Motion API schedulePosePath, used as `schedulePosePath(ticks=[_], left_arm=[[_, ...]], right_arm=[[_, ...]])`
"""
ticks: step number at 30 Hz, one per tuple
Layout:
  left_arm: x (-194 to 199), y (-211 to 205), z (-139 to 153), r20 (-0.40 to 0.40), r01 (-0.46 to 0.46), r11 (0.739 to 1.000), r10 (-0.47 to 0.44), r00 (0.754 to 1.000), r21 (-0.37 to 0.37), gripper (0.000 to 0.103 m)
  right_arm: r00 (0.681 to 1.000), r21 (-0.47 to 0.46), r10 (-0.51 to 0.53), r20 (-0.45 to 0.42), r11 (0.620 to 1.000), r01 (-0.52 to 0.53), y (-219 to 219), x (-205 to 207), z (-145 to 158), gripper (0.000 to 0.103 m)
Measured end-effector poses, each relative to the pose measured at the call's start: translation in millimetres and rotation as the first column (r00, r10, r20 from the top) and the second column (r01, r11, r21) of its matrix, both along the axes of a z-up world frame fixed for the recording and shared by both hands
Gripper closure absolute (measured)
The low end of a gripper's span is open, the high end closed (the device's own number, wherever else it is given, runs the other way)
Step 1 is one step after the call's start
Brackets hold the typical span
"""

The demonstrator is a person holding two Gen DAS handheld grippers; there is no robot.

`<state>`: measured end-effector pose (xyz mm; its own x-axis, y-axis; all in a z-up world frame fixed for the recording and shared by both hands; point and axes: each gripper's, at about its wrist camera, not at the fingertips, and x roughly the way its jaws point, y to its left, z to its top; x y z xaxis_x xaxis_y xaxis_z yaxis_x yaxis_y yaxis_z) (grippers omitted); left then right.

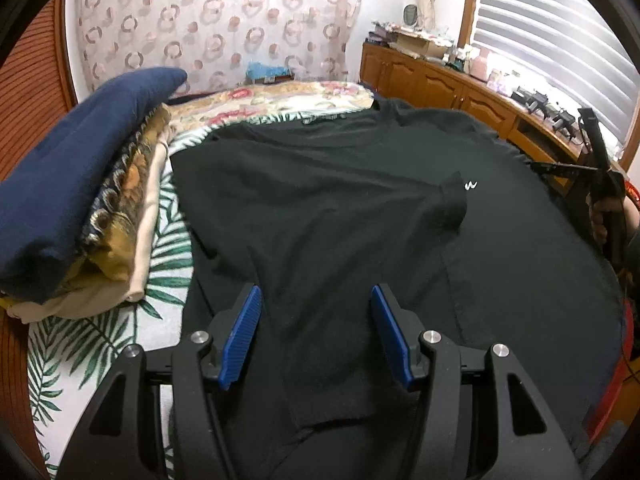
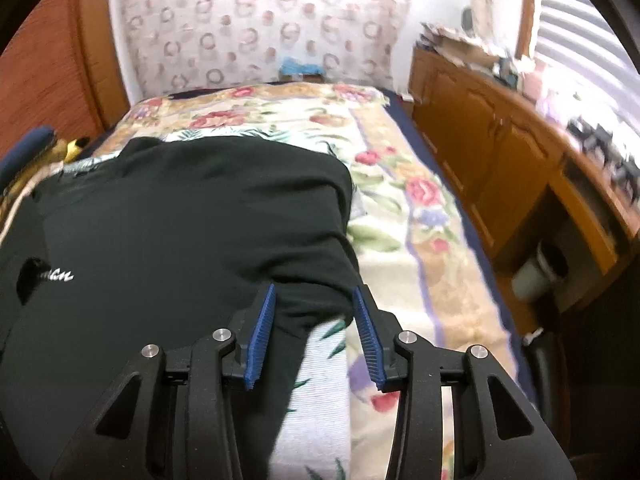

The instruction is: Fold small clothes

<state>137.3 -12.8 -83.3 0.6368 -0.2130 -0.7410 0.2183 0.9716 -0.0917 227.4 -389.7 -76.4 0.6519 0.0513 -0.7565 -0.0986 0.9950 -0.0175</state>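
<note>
A black T-shirt (image 1: 340,208) lies spread on the bed, chest up, with a small white logo (image 1: 471,186). One sleeve (image 1: 454,200) is folded in over the chest. My left gripper (image 1: 315,292) hovers open over the shirt's lower left part, with nothing between its blue pads (image 1: 240,336). In the right wrist view, my right gripper (image 2: 314,292) stands open above the shirt's (image 2: 180,220) right edge; cloth lies under the gap and the pads (image 2: 262,332) do not press on it. A hand (image 1: 600,220) holding that gripper shows at the right edge of the left wrist view.
A stack of folded clothes (image 1: 80,200), navy on top, sits left of the shirt. A palm-leaf sheet (image 1: 80,340) and a floral cover (image 2: 420,220) lie under it. A wooden cabinet (image 2: 500,160) with clutter runs along the bed's right side, below window blinds (image 1: 552,40).
</note>
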Motion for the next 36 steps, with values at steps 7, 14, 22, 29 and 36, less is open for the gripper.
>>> schedulePosePath(ticks=[7,14,22,29,36], left_arm=[[-1,3,-2,-0.016,0.002,1.0,-0.001,1.0,0.01,0.046],[-3,-3,-2,-0.021,0.021,0.999,-0.02,1.0,0.043,0.038],[-4,-10,-4,-0.019,0.027,0.996,-0.026,0.999,0.087,0.034],[-2,-10,-6,-0.032,0.011,0.996,-0.008,0.999,0.084,0.024],[-1,-7,-6,-0.04,0.012,0.998,-0.009,0.999,0.067,0.022]], right_arm=[[0.999,0.077,-0.028,-0.047,0.997,0.031,-12,11,-2,0.063],[0.997,0.127,0.002,-0.076,0.992,0.008,-14,22,-1,0.076],[1.0,-0.036,0.003,-0.031,0.999,-0.004,5,19,4,0.093],[0.996,-0.096,0.036,0.076,0.995,-0.028,22,12,21,0.096],[0.978,-0.096,0.144,0.149,0.987,-0.13,49,-3,39,0.096]])
